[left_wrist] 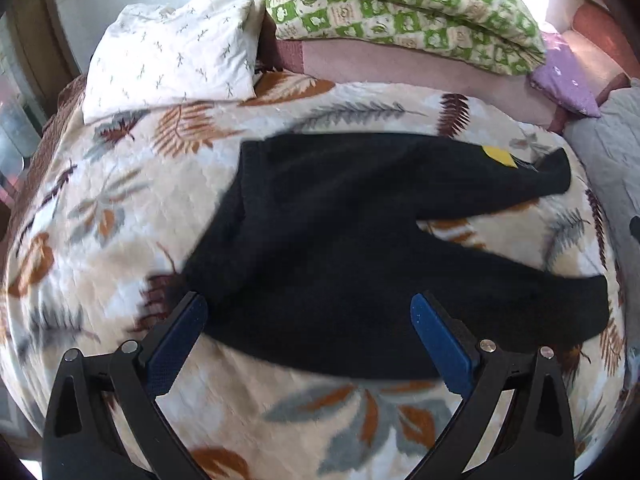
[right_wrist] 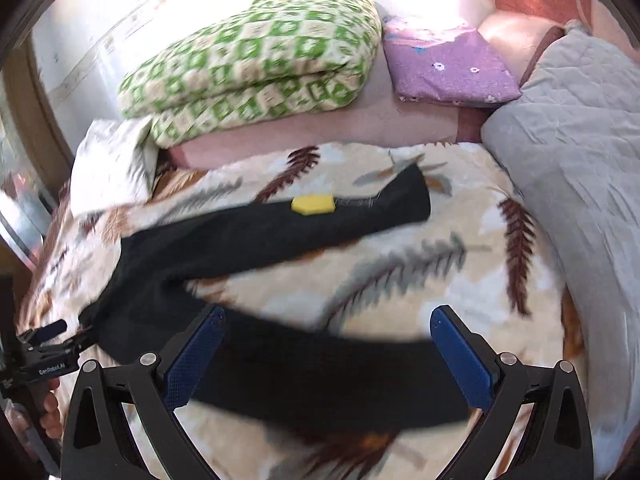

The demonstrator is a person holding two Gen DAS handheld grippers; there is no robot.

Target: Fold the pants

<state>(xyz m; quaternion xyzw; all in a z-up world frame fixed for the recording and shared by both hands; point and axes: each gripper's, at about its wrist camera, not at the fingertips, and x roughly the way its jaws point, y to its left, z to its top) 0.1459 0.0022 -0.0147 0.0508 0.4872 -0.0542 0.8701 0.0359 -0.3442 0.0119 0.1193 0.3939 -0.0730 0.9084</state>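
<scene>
Black pants (left_wrist: pixel 340 232) lie spread on a leaf-patterned blanket (left_wrist: pixel 120 240), waist to the left, the two legs splayed apart to the right. A yellow tag (left_wrist: pixel 499 156) sits on the far leg. My left gripper (left_wrist: pixel 308 312) is open and empty, hovering over the near leg by the waist. In the right wrist view the pants (right_wrist: pixel 280 236) show again with the yellow tag (right_wrist: pixel 313 204). My right gripper (right_wrist: pixel 326 320) is open and empty above the near leg's end (right_wrist: pixel 360 384). The left gripper (right_wrist: pixel 48 344) shows at the far left by the waist.
A white pillow (left_wrist: pixel 172 64) lies at the back left. A folded green checked quilt (right_wrist: pixel 256 68) and a purple folded cloth (right_wrist: pixel 448 68) lie behind on a pink sheet. A grey quilt (right_wrist: pixel 580 152) lies along the right.
</scene>
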